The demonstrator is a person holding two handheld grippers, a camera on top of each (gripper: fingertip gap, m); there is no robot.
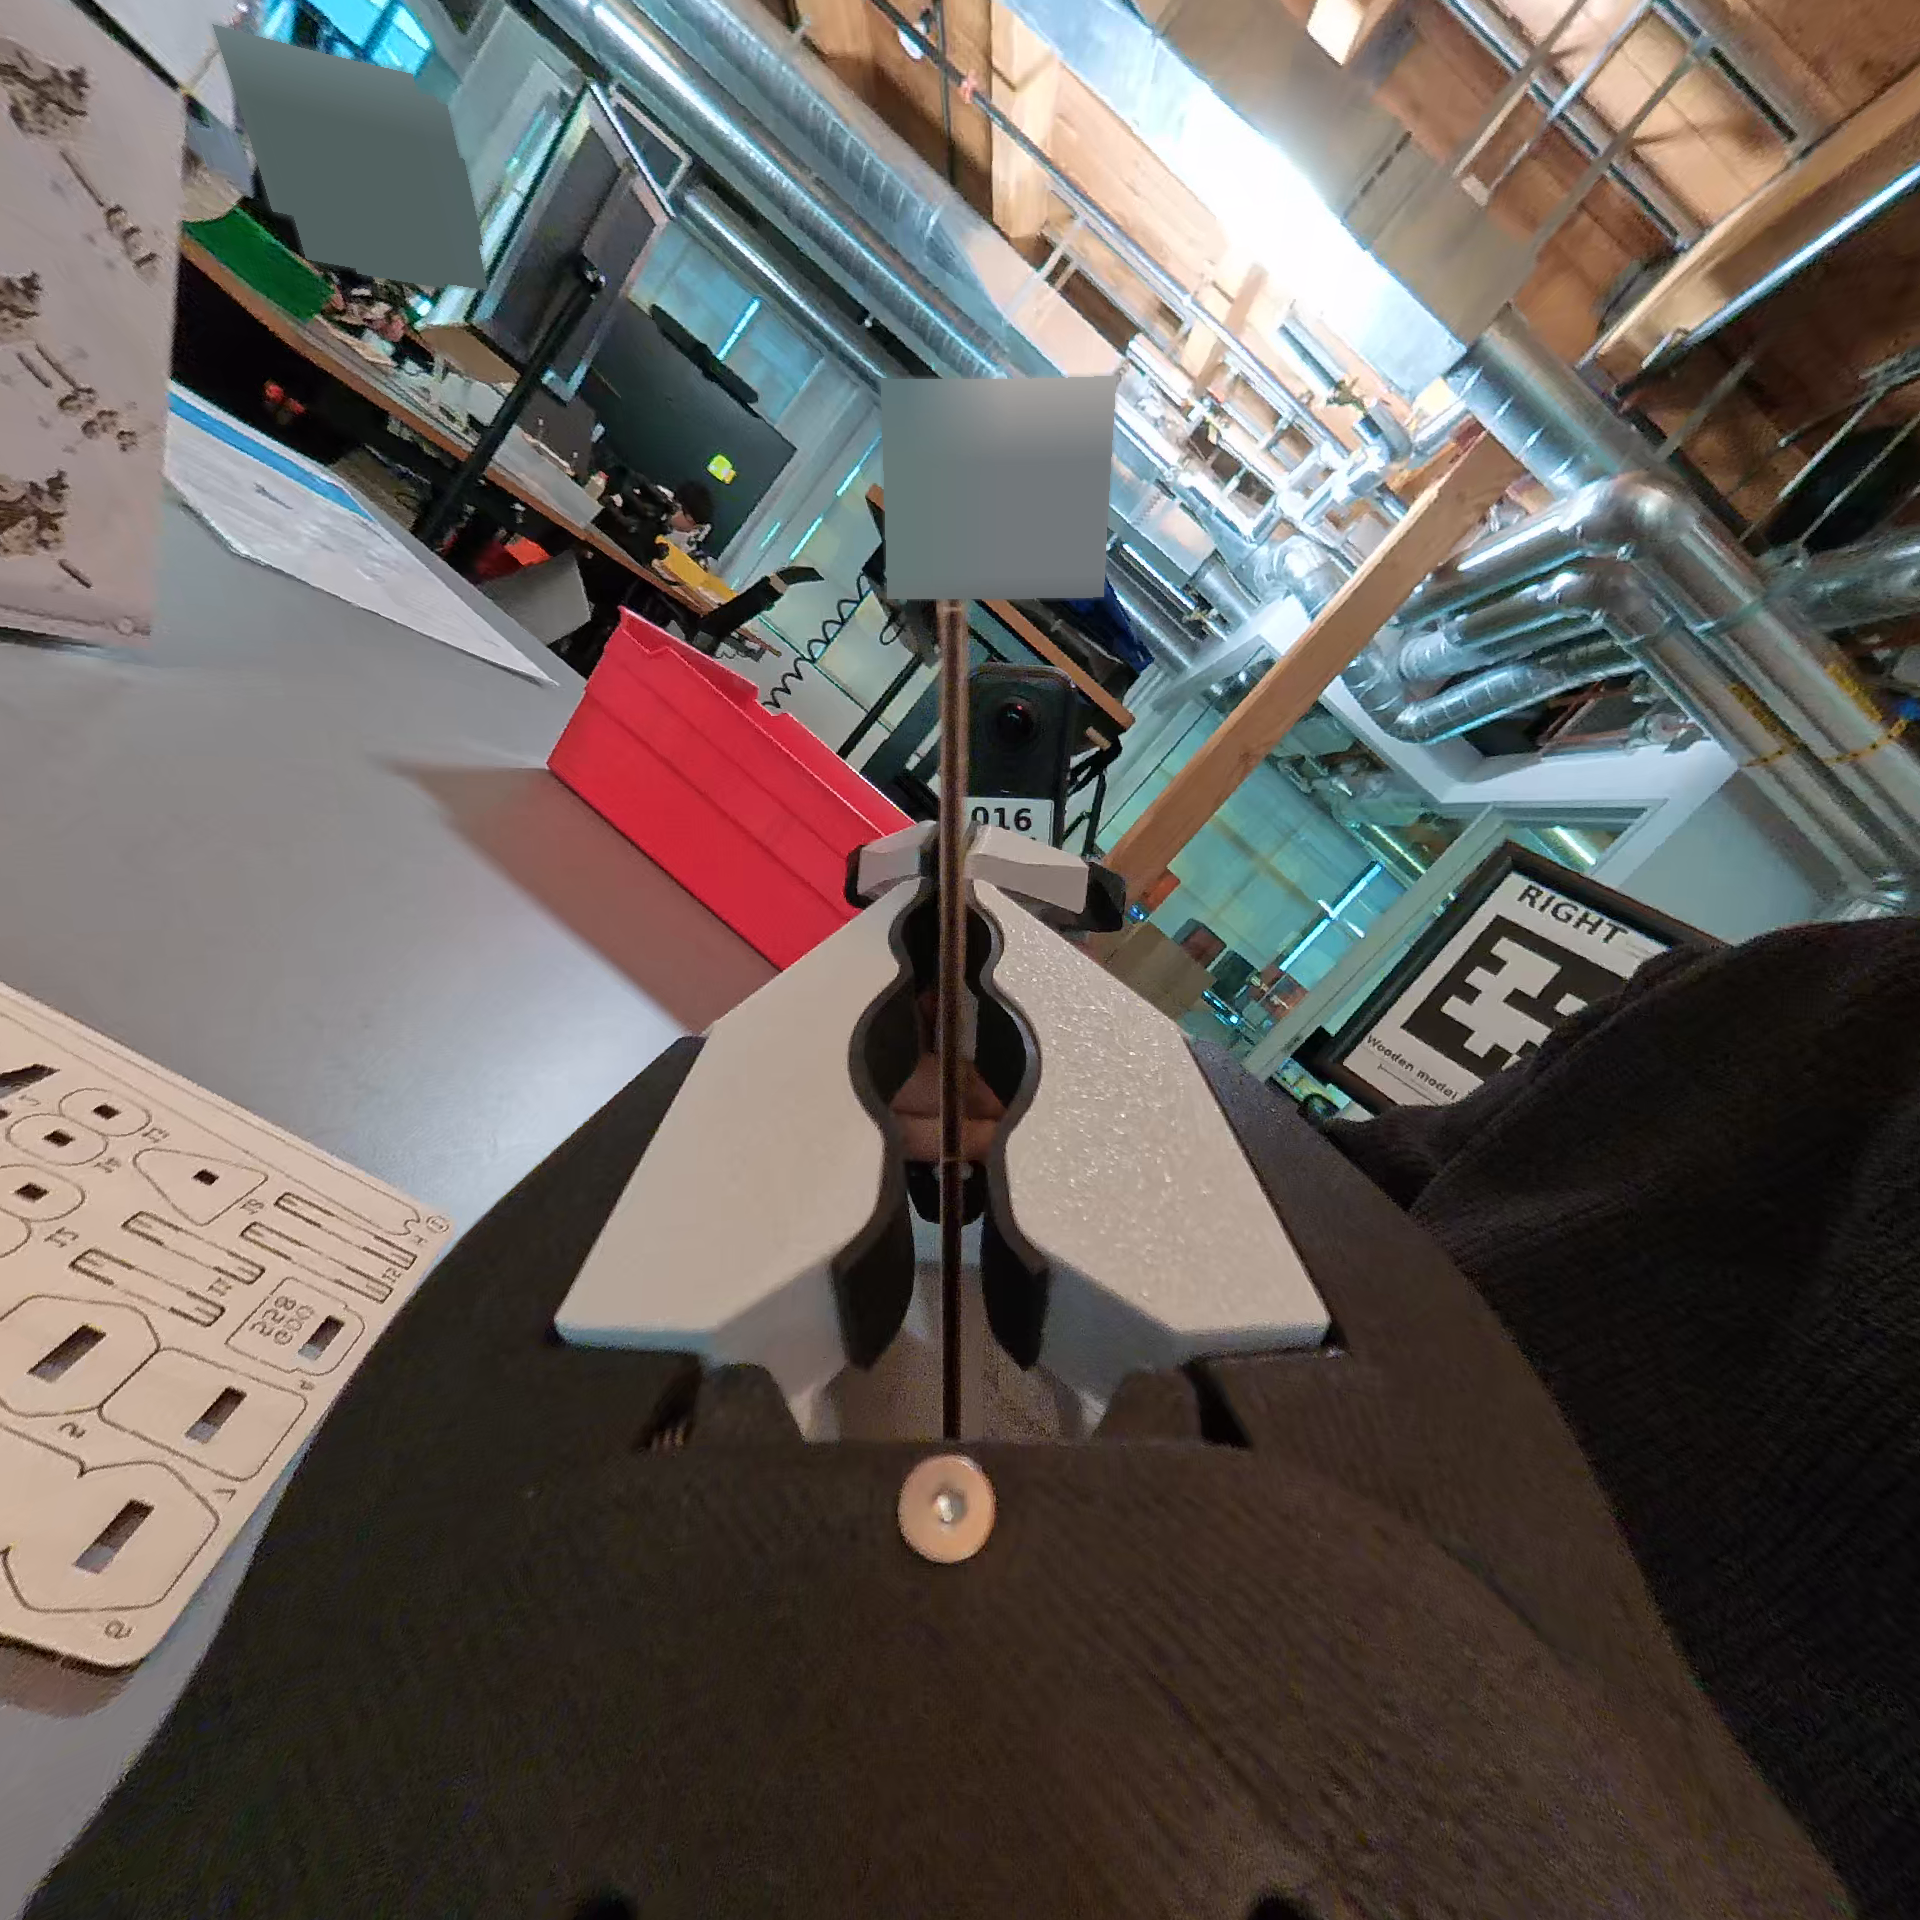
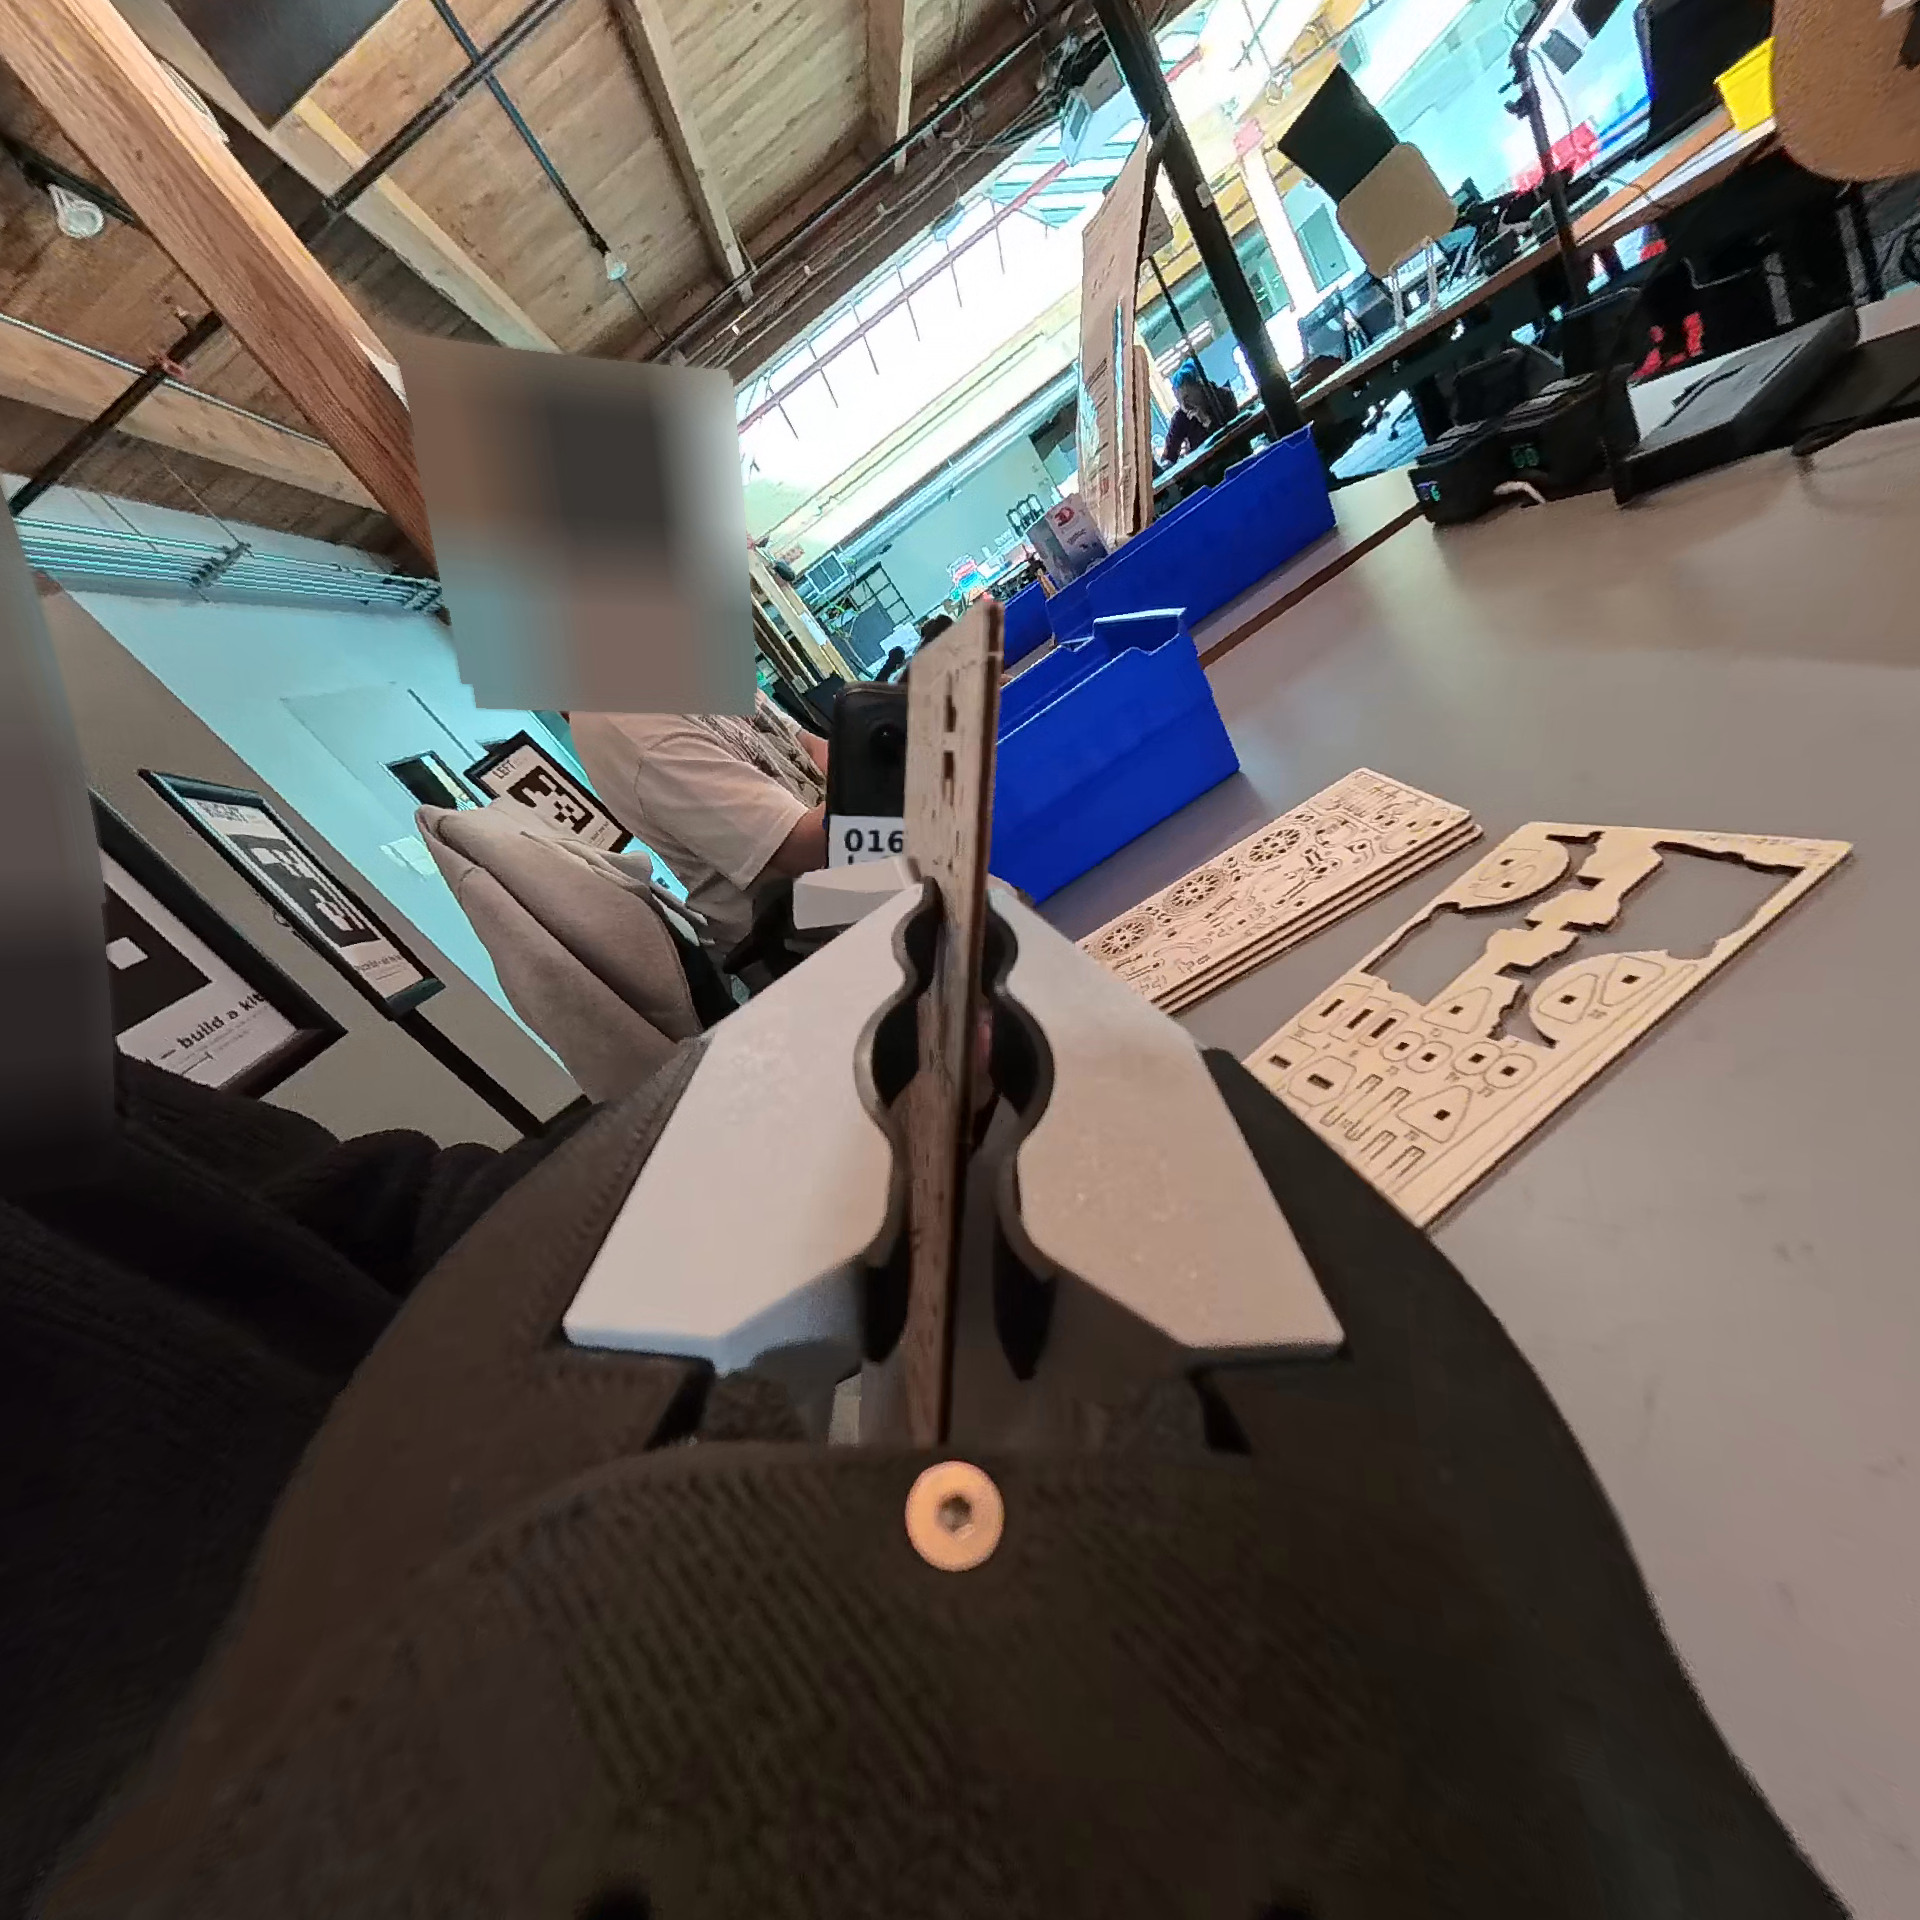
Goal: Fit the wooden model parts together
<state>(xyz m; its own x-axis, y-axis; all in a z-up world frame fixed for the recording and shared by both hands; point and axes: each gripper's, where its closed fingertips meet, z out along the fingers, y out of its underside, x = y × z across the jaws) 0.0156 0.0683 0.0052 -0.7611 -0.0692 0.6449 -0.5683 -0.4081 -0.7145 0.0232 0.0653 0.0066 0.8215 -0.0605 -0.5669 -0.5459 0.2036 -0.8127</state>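
Between both claws you hold one thin wooden sheet on edge, lifted off the grey table.

Your left claw [image 1: 951, 904] is clamped on the wooden sheet [image 1: 951, 727], seen edge-on as a dark line rising past the fingertips; your right claw [image 2: 951, 914] grips the same sheet, its cut-out face showing. On the table [image 2: 1662, 1351] lie a punched-out wooden panel [image 2: 1538, 997] and, just beyond it, a stack of uncut panels [image 2: 1288, 883] near a blue bin [image 2: 1112, 779]. A red bin [image 1: 707, 769] stands beyond your left claw.

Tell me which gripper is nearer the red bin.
Left. The red bin sits just ahead-left of the left gripper. The right gripper has a blue bin ahead-right instead; its view misses the red one.
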